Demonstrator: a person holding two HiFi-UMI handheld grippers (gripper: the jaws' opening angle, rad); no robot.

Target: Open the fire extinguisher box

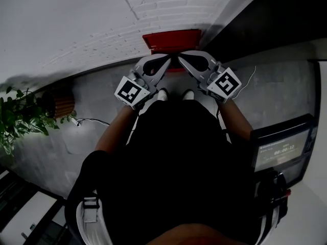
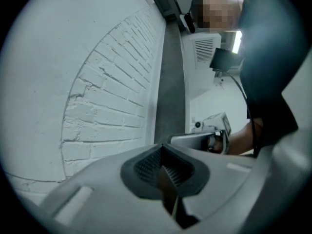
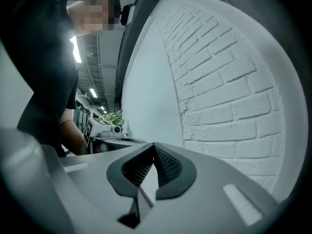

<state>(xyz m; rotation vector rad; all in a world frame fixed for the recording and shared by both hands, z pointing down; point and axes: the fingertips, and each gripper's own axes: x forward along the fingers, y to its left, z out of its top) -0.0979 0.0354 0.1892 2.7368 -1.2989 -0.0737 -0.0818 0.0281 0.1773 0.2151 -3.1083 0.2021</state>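
- White-painted brick wall [image 1: 168, 4] runs along the back, with a grey floor [image 1: 102, 91] below it; the light is dim.
- At the foot of that wall sits the red fire extinguisher box [image 1: 171, 39], flat against the bricks, straight ahead of the person.
- The left hand-held gripper [image 1: 166, 60] is held low in front of the person. Its own view shows the left hand-held gripper [image 2: 163, 152] with jaws pressed together and nothing between them.
- The right hand-held gripper [image 1: 180, 60] mirrors it, and the two tips angle toward each other just at the near edge of the box. I cannot tell whether either touches it.
- Its own view shows the right hand-held gripper [image 3: 154, 150] closed too, pads meeting, empty, with brickwork behind.
- Each carries a marker cube: one on the left [image 1: 134, 92] and one on the right [image 1: 225, 83].
- The person's white shoes [image 1: 162, 93] stand just behind the grippers.
- A leafy plant [image 1: 20, 114] stands well off to the left, with a thin cable [image 1: 92, 120] lying on the floor near it.
- A dark machine with a lit screen [image 1: 281, 149] stands to the right, well apart from the box.
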